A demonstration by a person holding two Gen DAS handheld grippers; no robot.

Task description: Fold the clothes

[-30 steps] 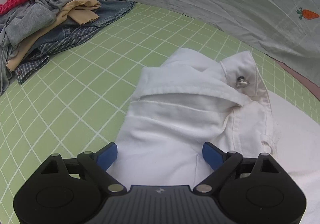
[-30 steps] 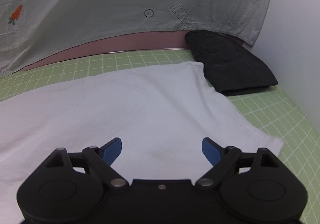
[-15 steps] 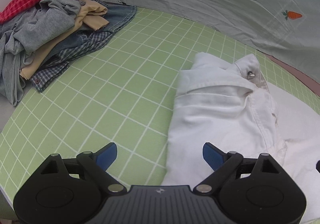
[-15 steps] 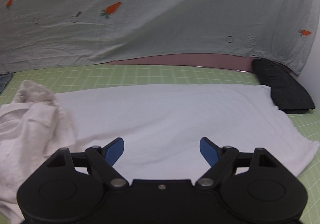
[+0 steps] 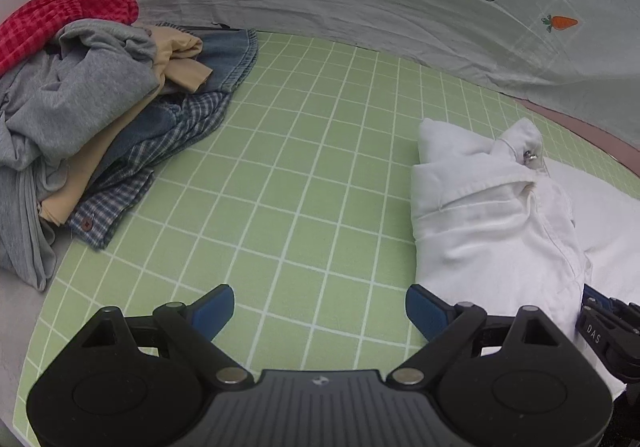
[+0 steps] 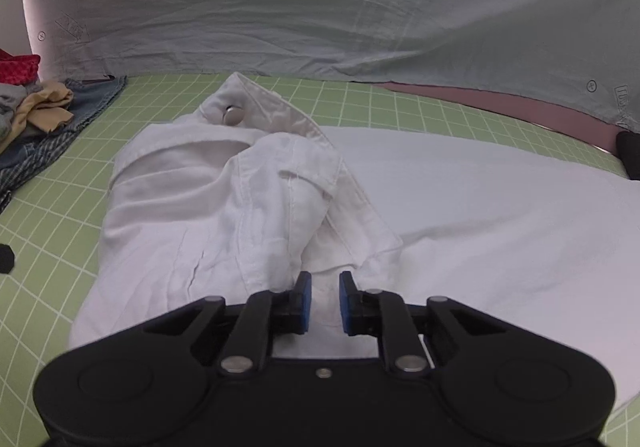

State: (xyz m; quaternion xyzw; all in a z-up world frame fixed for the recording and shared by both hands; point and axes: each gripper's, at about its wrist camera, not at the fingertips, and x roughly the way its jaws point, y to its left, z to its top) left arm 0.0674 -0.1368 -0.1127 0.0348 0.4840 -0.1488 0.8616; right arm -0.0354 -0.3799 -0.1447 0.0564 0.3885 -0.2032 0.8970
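Note:
White trousers (image 6: 224, 199) with a metal button (image 6: 233, 114) lie crumpled on a green grid mat (image 5: 288, 183), their legs spread flat to the right (image 6: 500, 215). They also show in the left wrist view (image 5: 492, 223). My right gripper (image 6: 323, 301) sits low over the bunched waist area, jaws nearly closed with white cloth between the blue pads. My left gripper (image 5: 320, 313) is open and empty above the bare mat, just left of the trousers. The right gripper's tip shows at the left view's right edge (image 5: 604, 323).
A pile of unfolded clothes (image 5: 92, 107), red, grey, tan, denim and plaid, lies at the mat's far left. A folded black garment (image 6: 630, 155) sits at the far right. A pale cloth backdrop (image 6: 320, 15) with carrot prints hangs behind.
My left gripper has pulled back leftward off the trousers onto bare mat. My right gripper has swung left from the trouser legs to the waist and narrowed its jaws from wide open.

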